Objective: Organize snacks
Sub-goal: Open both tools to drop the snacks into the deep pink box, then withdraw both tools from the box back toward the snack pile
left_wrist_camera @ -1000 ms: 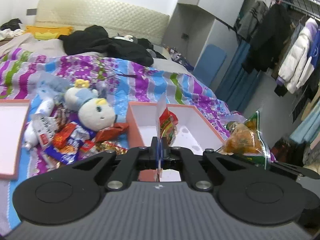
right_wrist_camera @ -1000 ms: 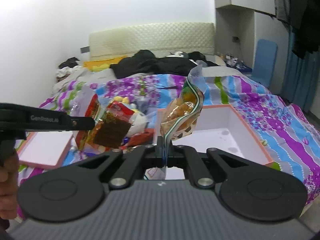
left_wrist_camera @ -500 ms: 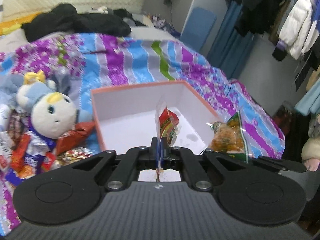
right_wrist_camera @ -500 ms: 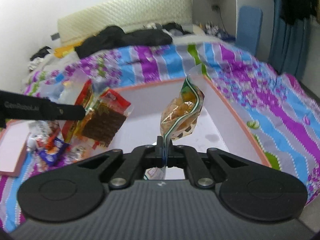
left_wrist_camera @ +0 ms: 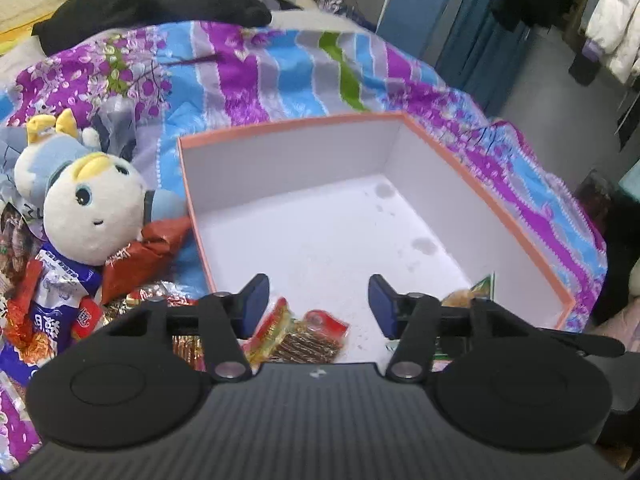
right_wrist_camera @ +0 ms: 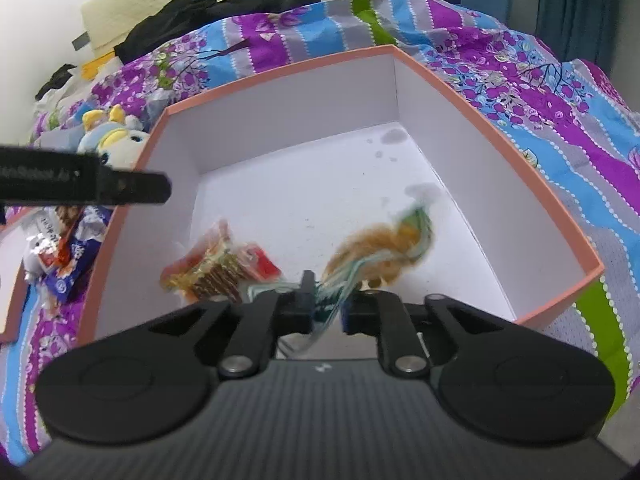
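A white box with an orange rim sits on the bedspread, and both grippers hang over its near end. My left gripper is opening. The red and brown snack packet lies free on the box floor below its fingers. My right gripper is opening too. The green-edged bag of orange snacks is blurred and tipping onto the box floor, its lower edge loose between the parted jaws. The same red packet lies left of it. That bag's top peeks out behind the left gripper's right finger.
A white and blue plush toy and a heap of snack packets lie left of the box. Black clothes cover the far end of the bed. A blue chair and hanging coats stand at the right.
Both grippers came down over the box and their jaws parted. The red packet dropped from the left gripper onto the box floor. The orange snack bag is slipping out of the right one.
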### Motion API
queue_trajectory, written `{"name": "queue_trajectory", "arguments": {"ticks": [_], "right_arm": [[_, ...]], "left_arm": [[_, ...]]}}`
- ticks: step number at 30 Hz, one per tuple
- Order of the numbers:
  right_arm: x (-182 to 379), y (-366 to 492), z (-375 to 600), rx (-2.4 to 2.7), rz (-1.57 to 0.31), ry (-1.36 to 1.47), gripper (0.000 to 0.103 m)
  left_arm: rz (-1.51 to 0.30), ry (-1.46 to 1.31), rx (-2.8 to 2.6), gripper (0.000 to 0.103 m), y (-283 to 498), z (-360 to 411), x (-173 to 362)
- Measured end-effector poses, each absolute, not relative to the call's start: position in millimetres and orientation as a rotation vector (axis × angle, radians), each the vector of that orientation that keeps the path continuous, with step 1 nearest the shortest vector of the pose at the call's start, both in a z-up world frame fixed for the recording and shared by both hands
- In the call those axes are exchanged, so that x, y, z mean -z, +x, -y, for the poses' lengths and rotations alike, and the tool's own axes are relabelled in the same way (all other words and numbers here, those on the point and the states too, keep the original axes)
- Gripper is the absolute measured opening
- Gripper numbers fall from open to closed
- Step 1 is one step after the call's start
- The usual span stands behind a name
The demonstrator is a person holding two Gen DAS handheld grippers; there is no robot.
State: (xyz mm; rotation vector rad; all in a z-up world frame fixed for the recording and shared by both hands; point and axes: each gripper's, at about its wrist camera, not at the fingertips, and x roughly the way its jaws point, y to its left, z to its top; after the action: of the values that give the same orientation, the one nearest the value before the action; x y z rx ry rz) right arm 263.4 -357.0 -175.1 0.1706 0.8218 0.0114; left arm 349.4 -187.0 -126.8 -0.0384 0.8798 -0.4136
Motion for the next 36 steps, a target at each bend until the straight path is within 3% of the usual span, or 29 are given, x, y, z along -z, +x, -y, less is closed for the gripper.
{"name": "queue_trajectory", "arguments": {"ticks": [1, 3, 4, 21, 36], "right_arm": [[171, 261, 357, -0.007, -0.809, 0.18, 0.046], [161, 254, 356, -0.006, -0.779, 0.177, 0.06], [157, 250, 355, -0.006, -0.764, 0.172, 0.061], [62, 165, 305, -0.109, -0.547, 0.141, 0.062], [43, 110, 246, -0.243, -0.491, 0.105, 0.062]], "left_arm": [[-0.877, -0.044, 0.421, 0.061, 347, 185, 122], [-0.86, -0.057, 0.417, 0.061, 341, 178, 112], [-0.847, -0.064, 0.413, 0.061, 334, 175, 103], [-0.631, -0.146, 0.387, 0.062, 200, 98, -3], [-0.539, -0.167, 0.266, 0.062, 102, 26, -22]]}}
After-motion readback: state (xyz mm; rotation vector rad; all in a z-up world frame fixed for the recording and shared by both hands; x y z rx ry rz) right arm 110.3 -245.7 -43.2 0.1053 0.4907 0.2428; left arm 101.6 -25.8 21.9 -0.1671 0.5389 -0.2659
